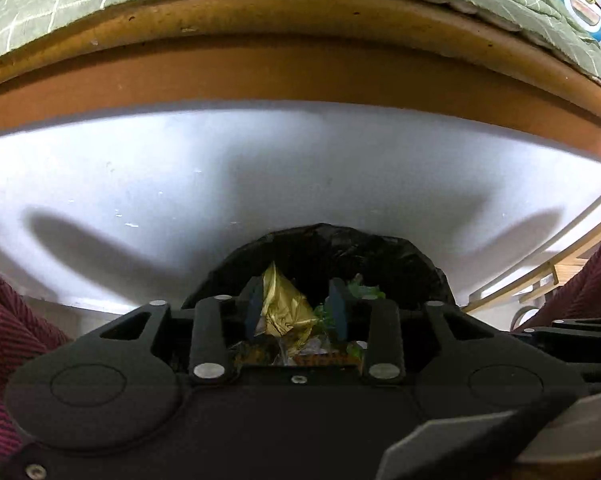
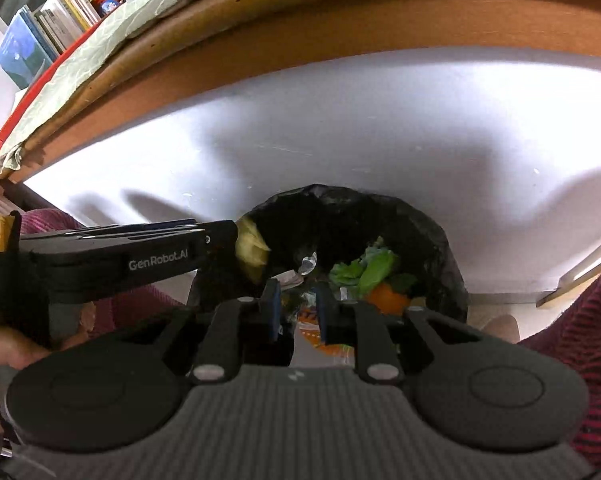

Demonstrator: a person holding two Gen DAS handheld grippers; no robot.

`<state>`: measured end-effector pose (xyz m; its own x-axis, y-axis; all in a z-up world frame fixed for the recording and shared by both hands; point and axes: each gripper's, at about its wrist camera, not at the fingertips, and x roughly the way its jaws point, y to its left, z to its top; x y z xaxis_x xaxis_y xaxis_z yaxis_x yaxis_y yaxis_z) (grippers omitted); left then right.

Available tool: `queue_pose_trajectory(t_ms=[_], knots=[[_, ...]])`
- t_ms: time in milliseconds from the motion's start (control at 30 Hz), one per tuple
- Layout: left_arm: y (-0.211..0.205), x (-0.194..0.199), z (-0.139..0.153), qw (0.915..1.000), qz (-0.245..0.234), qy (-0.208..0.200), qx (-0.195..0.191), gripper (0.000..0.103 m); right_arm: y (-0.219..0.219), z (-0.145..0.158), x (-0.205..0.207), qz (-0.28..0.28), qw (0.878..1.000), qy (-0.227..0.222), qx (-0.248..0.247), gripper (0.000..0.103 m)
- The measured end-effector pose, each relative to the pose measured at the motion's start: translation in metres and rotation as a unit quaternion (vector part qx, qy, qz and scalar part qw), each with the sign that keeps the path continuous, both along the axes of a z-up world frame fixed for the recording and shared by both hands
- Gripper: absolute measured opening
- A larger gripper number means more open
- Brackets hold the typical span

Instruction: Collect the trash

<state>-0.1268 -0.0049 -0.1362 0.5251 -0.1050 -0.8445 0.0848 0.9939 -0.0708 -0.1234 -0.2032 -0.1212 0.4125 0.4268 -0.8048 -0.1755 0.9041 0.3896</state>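
Gold wrapper (image 1: 284,304): held upright, long axis vertical, between parted left tool (image 1: 298,308) pads over bin bag (image 1: 412,264); right tool (image 2: 298,308) parted, empty.

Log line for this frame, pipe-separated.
phase: release over bin bag | left gripper: open, gold wrapper loose between jaws | right gripper: open, nothing gripped

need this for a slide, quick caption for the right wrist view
Right gripper over a black-lined trash bin of wrappers and greens, left gripper reaching in with a gold wrapper.
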Motion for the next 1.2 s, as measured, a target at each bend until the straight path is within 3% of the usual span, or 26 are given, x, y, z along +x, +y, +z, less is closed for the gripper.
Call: queue_pose_trajectory(t_ms=[100,233,433,800,1200], knots=[[0.001,-0.002,0.000,1.0000,0.002,0.001,0.000,0.042,-0.001,0.000,-0.001,-0.001,1.000,-0.001,-0.001,0.046],[0.002,-0.003,0.000,1.0000,0.001,0.003,-0.001,0.054,-0.001,0.000,-0.002,-0.001,1.000,-0.002,-0.005,0.052],[0.006,-0.006,0.003,1.0000,0.002,0.005,-0.004,0.081,-0.001,0.001,-0.004,-0.003,1.000,-0.004,-0.014,0.065],[0.008,-0.010,-0.004,0.9996,0.003,0.029,0.000,0.084,0.001,0.000,-0.008,-0.004,1.000,0.005,-0.024,0.079],[0.012,-0.011,-0.005,0.9990,0.016,0.041,0.005,0.086,0.005,-0.002,-0.008,-0.004,1.000,0.010,-0.027,0.084]])
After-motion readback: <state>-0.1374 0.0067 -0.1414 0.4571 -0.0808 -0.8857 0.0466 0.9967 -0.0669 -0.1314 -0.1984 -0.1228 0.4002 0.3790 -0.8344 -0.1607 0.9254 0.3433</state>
